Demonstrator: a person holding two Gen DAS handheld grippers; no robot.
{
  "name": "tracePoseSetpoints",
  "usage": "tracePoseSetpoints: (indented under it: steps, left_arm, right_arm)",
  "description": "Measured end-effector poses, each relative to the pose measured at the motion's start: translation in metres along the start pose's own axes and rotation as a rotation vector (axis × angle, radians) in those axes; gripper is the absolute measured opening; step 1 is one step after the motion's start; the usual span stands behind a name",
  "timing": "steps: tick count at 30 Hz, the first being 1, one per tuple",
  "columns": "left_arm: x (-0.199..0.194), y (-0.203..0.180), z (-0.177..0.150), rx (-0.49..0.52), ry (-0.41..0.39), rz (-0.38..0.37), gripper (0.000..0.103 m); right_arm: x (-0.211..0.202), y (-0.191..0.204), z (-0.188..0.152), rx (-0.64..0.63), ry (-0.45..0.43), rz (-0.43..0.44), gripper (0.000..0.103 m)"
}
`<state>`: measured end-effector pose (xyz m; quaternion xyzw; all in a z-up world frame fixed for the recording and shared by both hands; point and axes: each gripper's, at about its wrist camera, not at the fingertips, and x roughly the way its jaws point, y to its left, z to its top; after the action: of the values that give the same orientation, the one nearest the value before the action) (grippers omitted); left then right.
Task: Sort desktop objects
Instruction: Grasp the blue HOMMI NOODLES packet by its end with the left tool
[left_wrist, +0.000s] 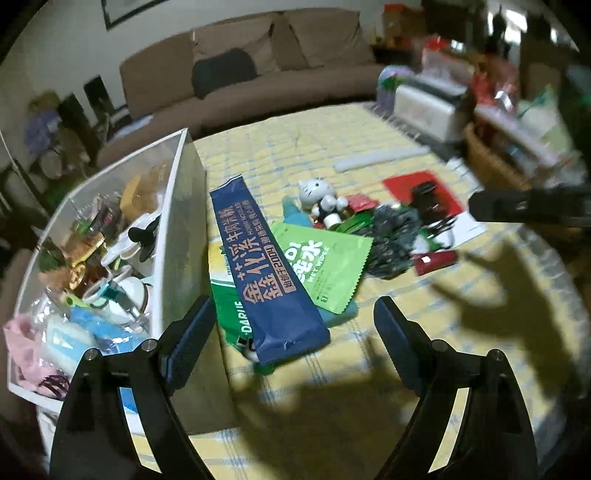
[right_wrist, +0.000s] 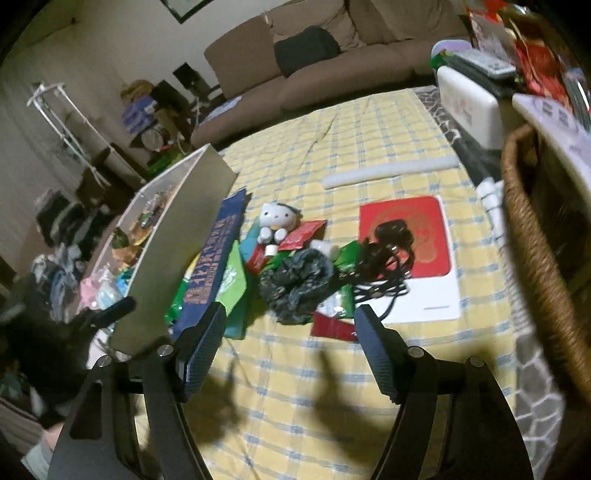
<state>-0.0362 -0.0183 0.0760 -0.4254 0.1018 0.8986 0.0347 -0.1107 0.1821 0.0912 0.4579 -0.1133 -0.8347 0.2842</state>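
Observation:
A white storage box (left_wrist: 184, 206) holding several small items stands at the left of a yellow checked tablecloth (left_wrist: 332, 133). Beside it lie a long blue packet (left_wrist: 258, 266), a green wet-wipes pack (left_wrist: 321, 266), a white cat toy (left_wrist: 317, 192), a dark scrunchie (left_wrist: 391, 236), a black cable (right_wrist: 388, 254) and a red-and-white card (right_wrist: 406, 236). My left gripper (left_wrist: 295, 321) is open and empty above the blue packet's near end. My right gripper (right_wrist: 291, 325) is open and empty above the cloth in front of the scrunchie (right_wrist: 295, 280); one finger shows in the left wrist view (left_wrist: 491, 206).
A wicker basket (right_wrist: 535, 229) and white containers (right_wrist: 469, 107) stand at the table's right side. A white rod (right_wrist: 388, 170) lies on the far cloth. A brown sofa (right_wrist: 332, 62) is behind the table. Bare cloth lies near me.

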Motion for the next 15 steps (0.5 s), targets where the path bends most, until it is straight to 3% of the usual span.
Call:
tracePoseSetpoints:
  steps: [5,9,11,12,13,15]
  left_arm:
    - [0.035,-0.005,0.004,-0.076,0.045,0.092,0.085]
    - [0.047,-0.007,0.007,-0.091,-0.001,0.181,0.084]
    - [0.05,-0.009,0.008,-0.091,-0.012,0.209,0.074]
    - [0.052,-0.009,0.008,-0.097,-0.005,0.202,0.055]
    - [0.054,-0.008,0.007,-0.105,0.003,0.19,0.049]
    - [0.06,-0.014,0.004,-0.095,0.011,0.205,0.054]
  right_arm:
    - [0.001,0.004,-0.005,-0.014,0.003,0.023,0.074]
    - [-0.003,0.001,-0.008,-0.005,-0.008,0.05,0.074]
    - [-0.004,0.0,-0.008,-0.008,-0.007,0.058,0.074]
    - [-0.005,0.001,-0.009,-0.017,-0.004,0.059,0.074]
    - [-0.005,0.001,-0.009,-0.023,-0.002,0.057,0.074]
    - [-0.007,0.001,-0.009,-0.028,-0.003,0.059,0.074]
